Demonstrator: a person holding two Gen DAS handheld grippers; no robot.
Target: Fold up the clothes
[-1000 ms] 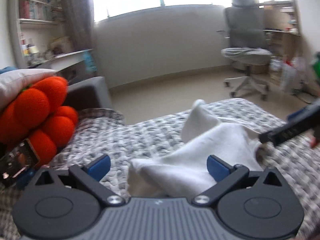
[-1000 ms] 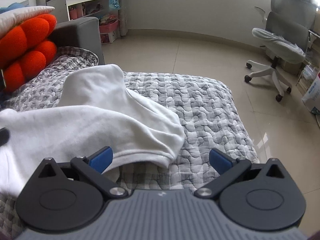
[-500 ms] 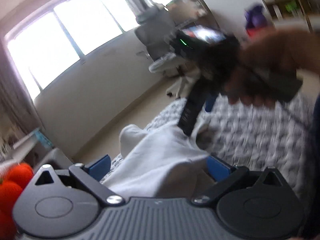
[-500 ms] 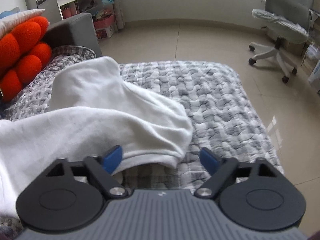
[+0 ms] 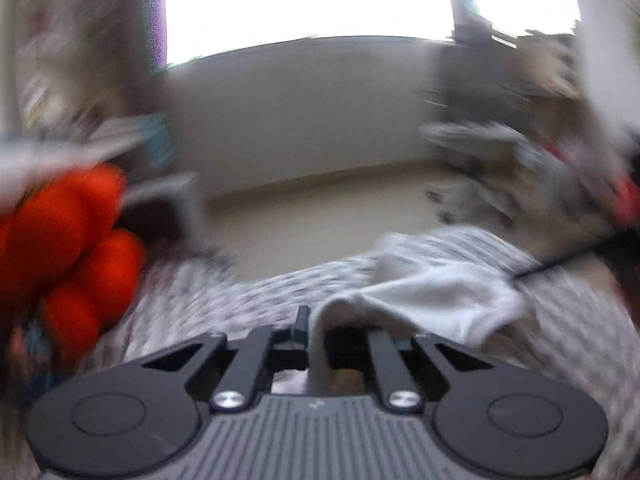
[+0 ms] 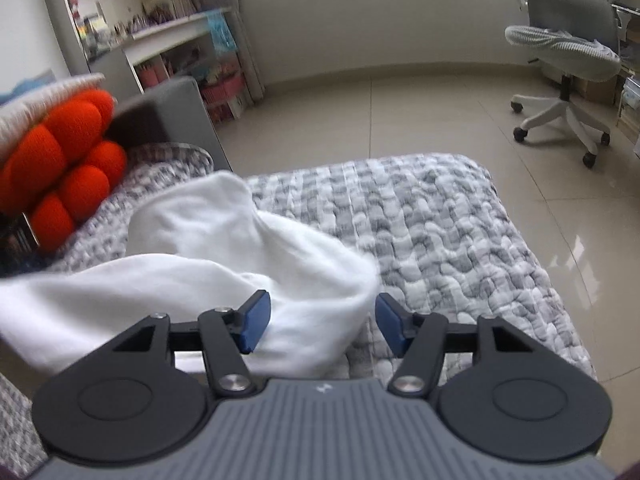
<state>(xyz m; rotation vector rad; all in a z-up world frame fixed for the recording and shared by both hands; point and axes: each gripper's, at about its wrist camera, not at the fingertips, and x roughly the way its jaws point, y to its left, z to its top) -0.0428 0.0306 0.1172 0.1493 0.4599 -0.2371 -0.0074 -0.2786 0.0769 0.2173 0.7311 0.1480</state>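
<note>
Right wrist view: white garment [image 6: 208,272] on grey quilt [image 6: 440,240], long axis running leftward from right gripper [image 6: 318,322]. Right jaws part-open astride its hem; left gripper [image 5: 316,332] closed, pinching cloth.

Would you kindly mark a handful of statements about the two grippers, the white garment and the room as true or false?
1. The left gripper is shut on the white garment. True.
2. The right gripper is fully shut on the garment. False: its blue pads stand apart, with the garment's edge between them.
3. The garment lies on a grey and white quilted cover. True.
4. The orange cushion lies on the floor beside the office chair. False: it is at the head of the bed, far from the chair.
5. The garment is neatly folded into a square. False: it is bunched and rumpled.
</note>
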